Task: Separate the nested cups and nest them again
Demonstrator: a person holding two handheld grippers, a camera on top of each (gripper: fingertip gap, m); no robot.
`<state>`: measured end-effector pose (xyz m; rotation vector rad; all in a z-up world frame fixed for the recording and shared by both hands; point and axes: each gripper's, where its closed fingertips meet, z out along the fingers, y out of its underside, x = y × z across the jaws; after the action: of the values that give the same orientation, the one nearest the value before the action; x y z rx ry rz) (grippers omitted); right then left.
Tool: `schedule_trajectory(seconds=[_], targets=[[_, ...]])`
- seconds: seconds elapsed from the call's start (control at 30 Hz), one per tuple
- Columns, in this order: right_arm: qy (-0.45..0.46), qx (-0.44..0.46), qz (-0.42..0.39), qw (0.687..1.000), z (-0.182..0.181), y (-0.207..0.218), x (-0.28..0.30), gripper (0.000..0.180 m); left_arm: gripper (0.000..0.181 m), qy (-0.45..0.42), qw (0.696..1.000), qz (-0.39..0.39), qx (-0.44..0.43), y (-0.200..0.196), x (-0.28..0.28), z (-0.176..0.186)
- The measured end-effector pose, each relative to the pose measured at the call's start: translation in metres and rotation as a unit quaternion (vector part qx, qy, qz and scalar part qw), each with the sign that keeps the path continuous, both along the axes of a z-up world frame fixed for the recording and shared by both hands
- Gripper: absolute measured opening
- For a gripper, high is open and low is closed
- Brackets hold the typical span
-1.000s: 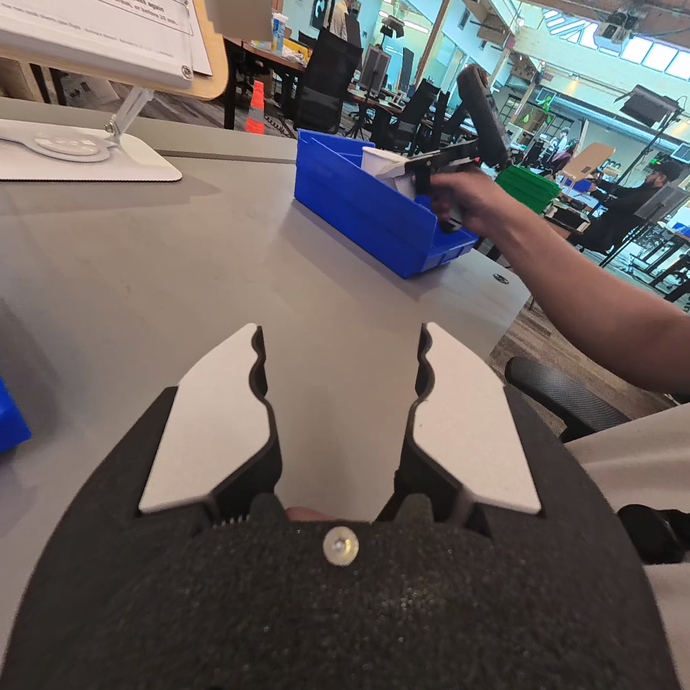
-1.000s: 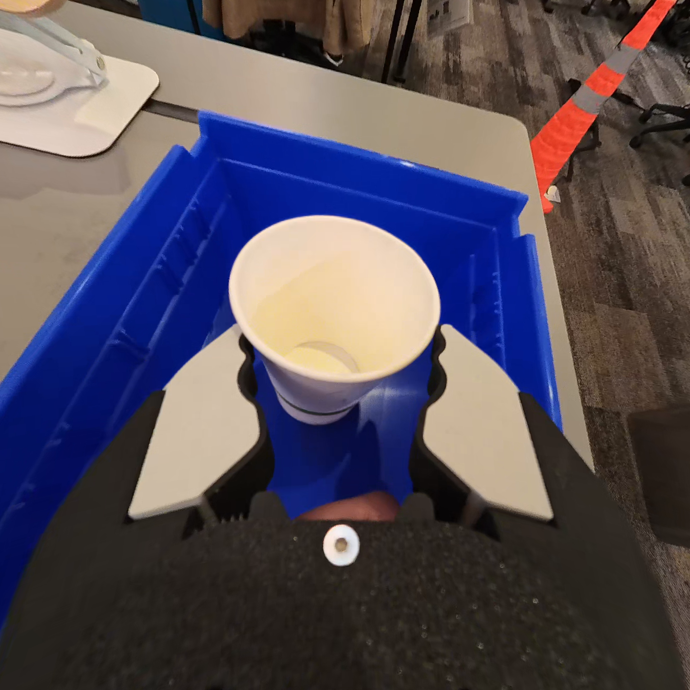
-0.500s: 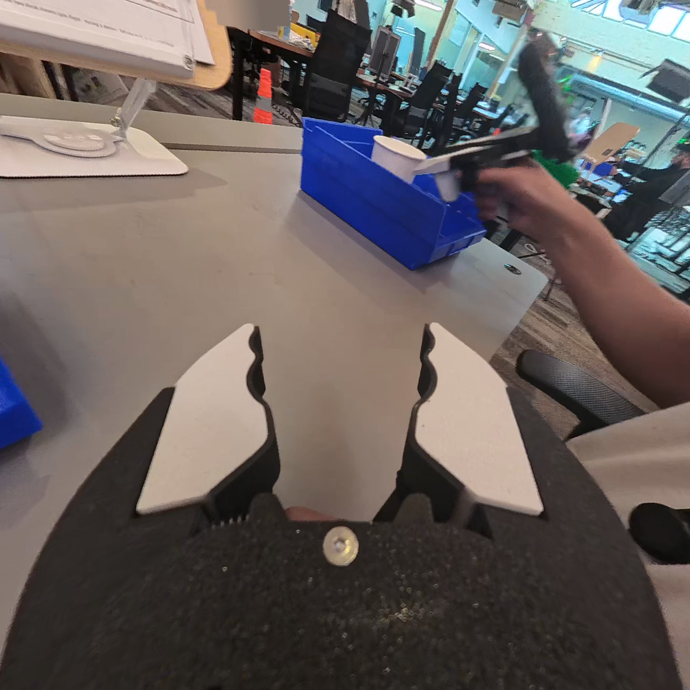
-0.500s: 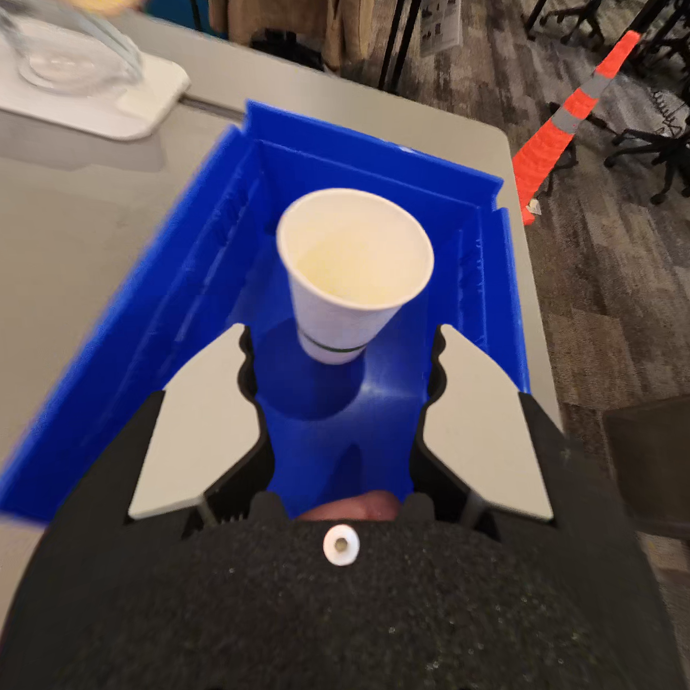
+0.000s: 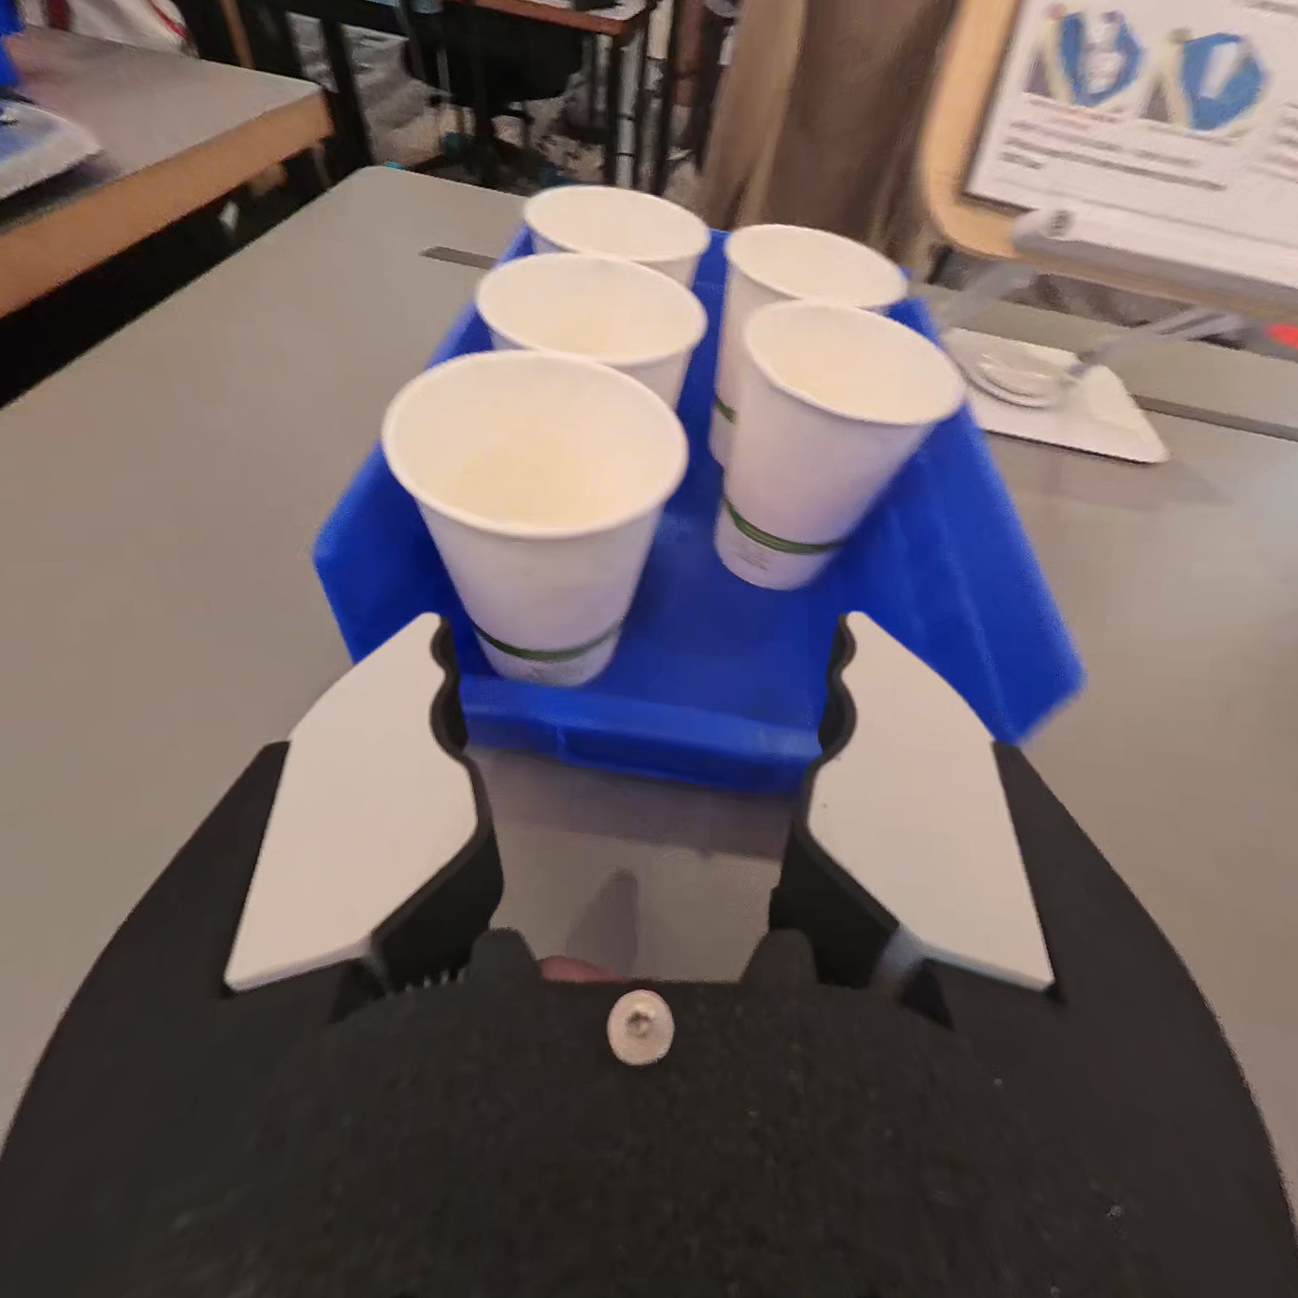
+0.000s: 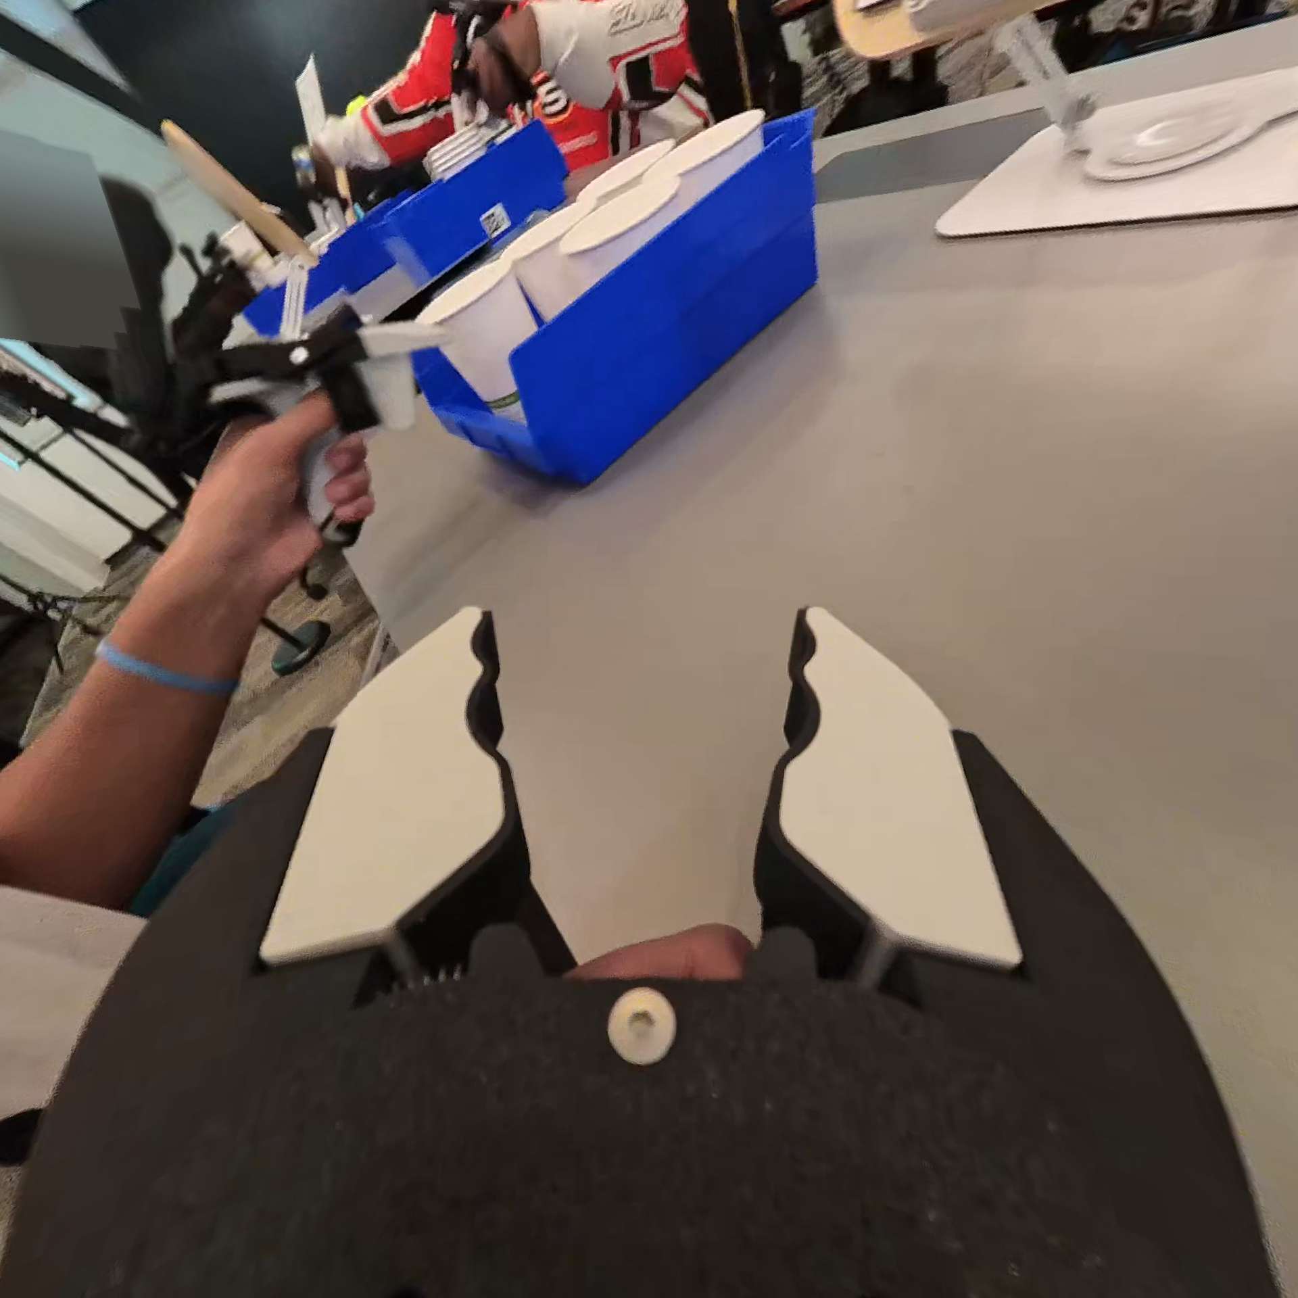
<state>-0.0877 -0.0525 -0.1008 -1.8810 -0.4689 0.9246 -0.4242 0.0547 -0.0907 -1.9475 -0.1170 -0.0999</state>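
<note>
We judge the nearest paper cup (image 5: 537,506) light and easily crushed, best held mid-wall; left gripper (image 5: 636,653) wide and empty before it, right gripper (image 6: 643,653) likewise.

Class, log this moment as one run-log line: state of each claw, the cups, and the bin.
left claw: open, empty, facing bin | right claw: open, empty, over table | cups: five upright, separate | blue bin: on table

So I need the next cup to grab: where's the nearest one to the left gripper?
In the left wrist view, the nearest cup stands front-left in the blue bin, just beyond the open left gripper.
</note>
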Motion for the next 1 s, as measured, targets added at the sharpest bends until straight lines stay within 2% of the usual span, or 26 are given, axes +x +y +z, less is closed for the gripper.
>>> schedule_trajectory(seconds=[0.13, 0.2, 0.37, 0.53, 0.67, 0.8, 0.87, 1.0], targets=[[-0.035, 0.030, 0.013, 0.999, 0.005, 0.004, 0.005, 0.079, 0.107, 0.038, 0.998, 0.046, -0.036, 0.038, -0.025, -0.021], [-0.039, 0.036, 0.005, 0.999, 0.009, 0.007, 0.014, 0.078, 0.096, 0.041, 0.996, 0.061, -0.045, 0.050, -0.030, -0.031], [-0.015, 0.024, -0.015, 0.999, 0.010, 0.010, 0.032, 0.074, 0.092, 0.049, 0.993, 0.098, -0.043, 0.064, -0.036, -0.034], [0.003, 0.010, -0.011, 1.000, 0.009, 0.008, 0.040, 0.073, 0.087, 0.043, 0.995, 0.082, -0.042, 0.067, -0.033, -0.031], [-0.027, 0.029, 0.034, 0.999, 0.014, 0.006, 0.047, 0.075, 0.085, 0.009, 1.000, 0.000, -0.014, 0.042, -0.018, -0.008], [-0.076, 0.075, 0.105, 0.989, 0.038, 0.014, 0.051, 0.079, 0.084, -0.019, 0.986, -0.165, 0.014, 0.007, 0.010, 0.045], [-0.090, 0.102, 0.153, 0.979, 0.057, 0.021, 0.042, 0.085, 0.085, 0.000, 0.965, -0.260, 0.027, -0.007, 0.034, 0.073], [-0.128, 0.160, 0.240, 0.949, 0.094, 0.038, 0.006, 0.089, 0.085, 0.051, 0.887, -0.459, 0.023, -0.034, 0.108, 0.097]])
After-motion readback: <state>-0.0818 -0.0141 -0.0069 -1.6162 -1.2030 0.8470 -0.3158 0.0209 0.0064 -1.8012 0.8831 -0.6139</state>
